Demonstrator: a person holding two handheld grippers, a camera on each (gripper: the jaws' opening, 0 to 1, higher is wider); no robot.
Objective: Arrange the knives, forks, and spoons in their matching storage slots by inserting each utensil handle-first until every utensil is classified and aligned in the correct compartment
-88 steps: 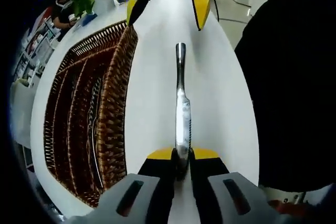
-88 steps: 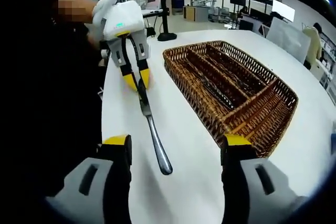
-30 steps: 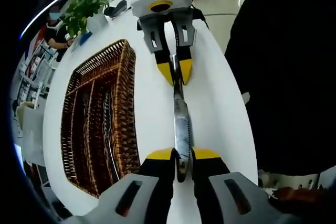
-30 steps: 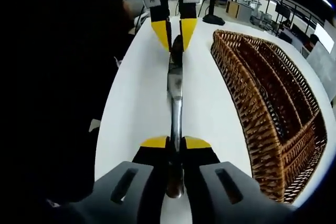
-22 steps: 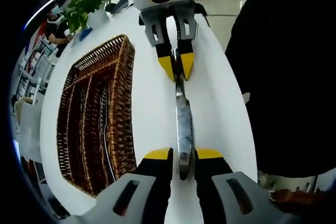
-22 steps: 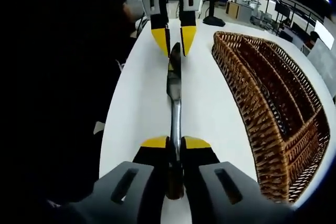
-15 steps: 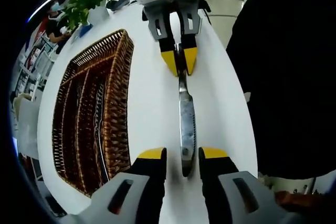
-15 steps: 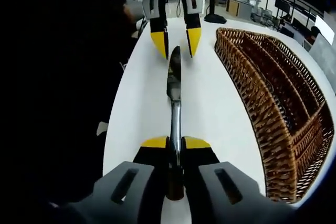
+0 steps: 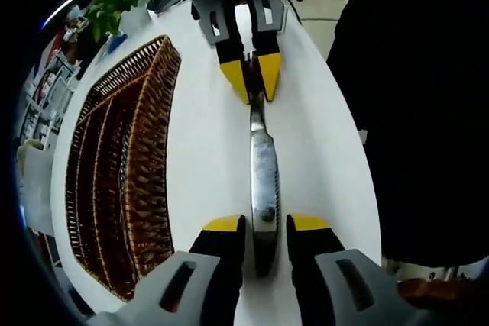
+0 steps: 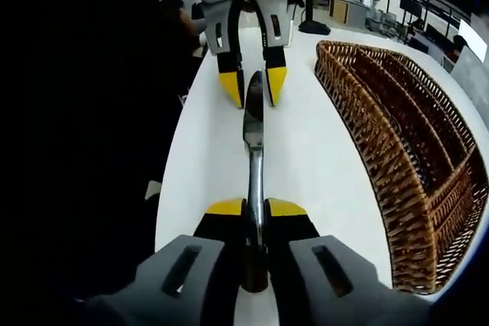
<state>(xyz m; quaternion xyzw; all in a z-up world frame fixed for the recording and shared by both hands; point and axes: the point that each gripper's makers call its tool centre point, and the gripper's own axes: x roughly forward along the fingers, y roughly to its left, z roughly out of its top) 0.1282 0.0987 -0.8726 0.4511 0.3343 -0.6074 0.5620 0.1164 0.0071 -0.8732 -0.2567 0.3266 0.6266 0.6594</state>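
1. Running lengthwise between the two tools, a knife (image 10: 254, 129) is seen with its long axis in line with both sets of jaws, parallel to the near edge of the white bench (image 10: 306, 150).
2. The handle end is pinched by the right tool (image 10: 254, 208), whose jaws are pressed together on it; the blade points away from that tool toward the left one.
3. In the left gripper view the blade of the knife (image 9: 264, 181) lies between the jaws of the left tool (image 9: 265, 224), which are spread slightly; a narrow gap is seen on each side, so the blade is not gripped there.
4. The two tools face each other nose to nose, the right tool (image 9: 250, 74) appearing at the top of the left gripper view and the left tool (image 10: 253, 85) at the top of the right gripper view.
5. A wicker tray (image 10: 397, 143) with long compartments stands on the bench beside the knife, apart from it.
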